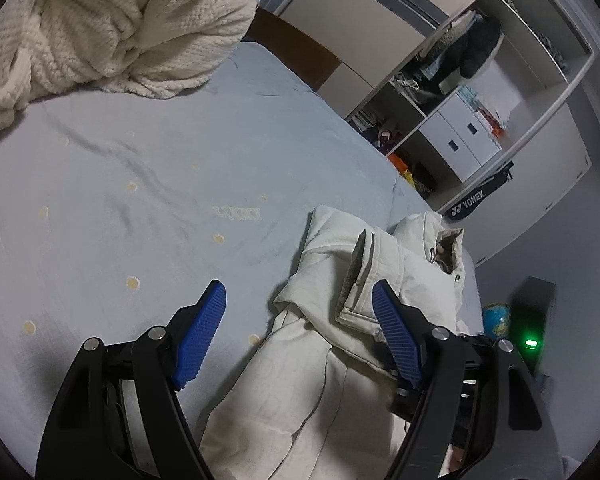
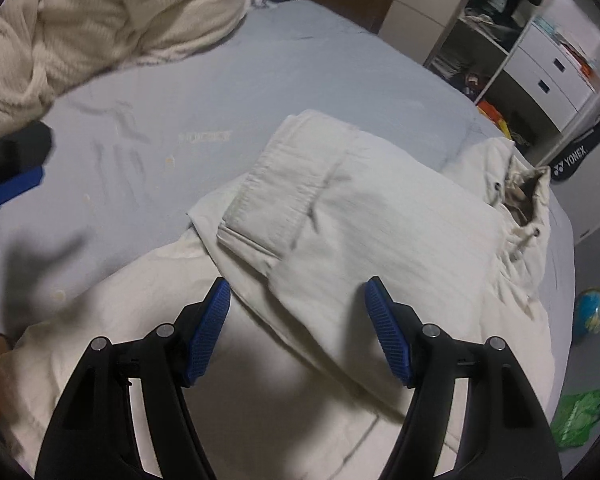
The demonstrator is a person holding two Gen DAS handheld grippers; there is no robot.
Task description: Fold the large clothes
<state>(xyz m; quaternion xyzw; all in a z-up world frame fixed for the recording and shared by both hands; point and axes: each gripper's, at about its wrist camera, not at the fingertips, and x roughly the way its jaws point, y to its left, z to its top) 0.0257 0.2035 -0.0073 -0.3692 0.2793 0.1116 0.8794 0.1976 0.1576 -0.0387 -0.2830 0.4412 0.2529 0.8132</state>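
A cream-white jacket (image 2: 380, 216) lies partly folded on a light blue bed sheet (image 2: 260, 80), one sleeve with its ribbed cuff (image 2: 276, 196) laid across the body and the collar (image 2: 528, 188) at the far right. My right gripper (image 2: 298, 292) hovers open above the jacket with nothing between its blue pads. In the left wrist view the same jacket (image 1: 340, 320) runs up the lower middle. My left gripper (image 1: 298, 292) stands open over the jacket's left edge, holding nothing. The other gripper (image 2: 16, 168) shows at the left edge of the right wrist view.
A cream knitted blanket (image 1: 112, 28) is heaped at the bed's far left. An open wardrobe (image 1: 472, 92) with shelves and drawers stands beyond the bed. A dark racket bag (image 1: 476, 200), a globe (image 2: 590, 314) and a green bag (image 2: 576, 418) sit on the floor at the right.
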